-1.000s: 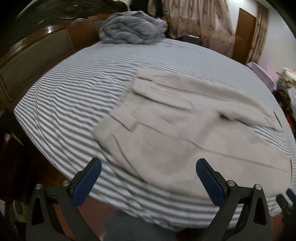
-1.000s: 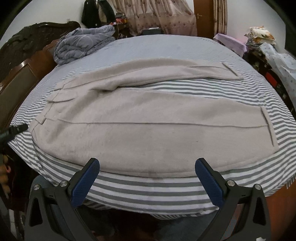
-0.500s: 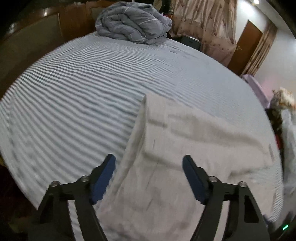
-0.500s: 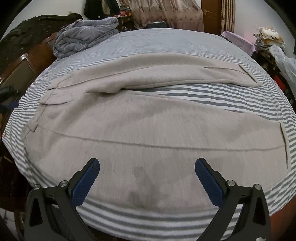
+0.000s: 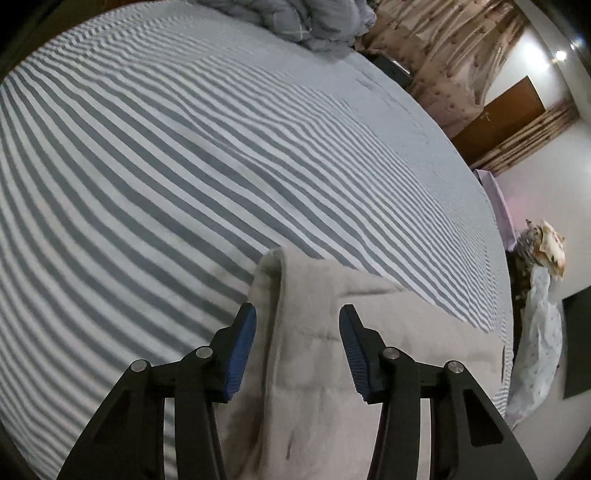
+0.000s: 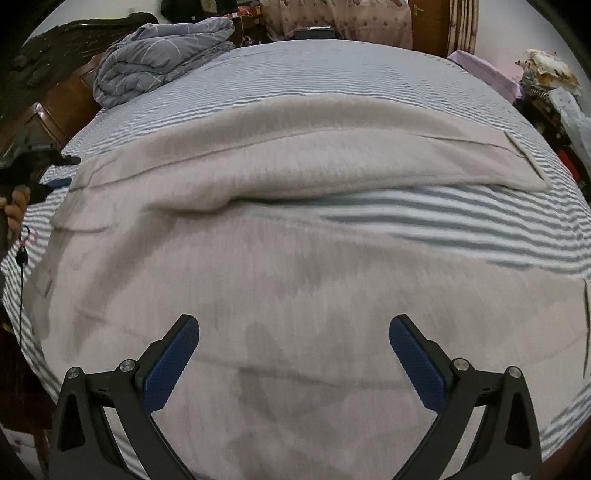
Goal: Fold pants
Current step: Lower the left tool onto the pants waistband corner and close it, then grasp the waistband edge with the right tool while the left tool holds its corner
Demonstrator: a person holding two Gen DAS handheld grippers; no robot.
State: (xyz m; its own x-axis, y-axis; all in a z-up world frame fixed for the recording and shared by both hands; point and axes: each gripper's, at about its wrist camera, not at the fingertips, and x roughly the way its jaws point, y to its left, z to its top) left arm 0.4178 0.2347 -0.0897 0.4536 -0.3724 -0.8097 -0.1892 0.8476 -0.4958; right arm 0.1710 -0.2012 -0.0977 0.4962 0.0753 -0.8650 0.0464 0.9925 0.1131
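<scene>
Beige pants (image 6: 295, 258) lie spread flat on a grey-and-white striped bed (image 6: 461, 218), legs running right, waistband at the left. My left gripper (image 5: 297, 347) is open, its blue pads on either side of the far waistband corner (image 5: 277, 280) of the pants, close above the cloth. It also shows at the left edge of the right wrist view (image 6: 55, 173). My right gripper (image 6: 293, 362) is open wide and empty, low over the near leg of the pants.
A bundled grey duvet (image 6: 155, 70) lies at the head of the bed by the dark wooden headboard (image 6: 55, 92). Curtains (image 6: 332, 18) and a wooden door (image 5: 498, 122) stand behind. Clutter (image 6: 554, 96) is piled to the right of the bed.
My left gripper has moved forward along the waistband to its far corner and its jaws have narrowed. My right gripper has moved forward and lower over the near leg.
</scene>
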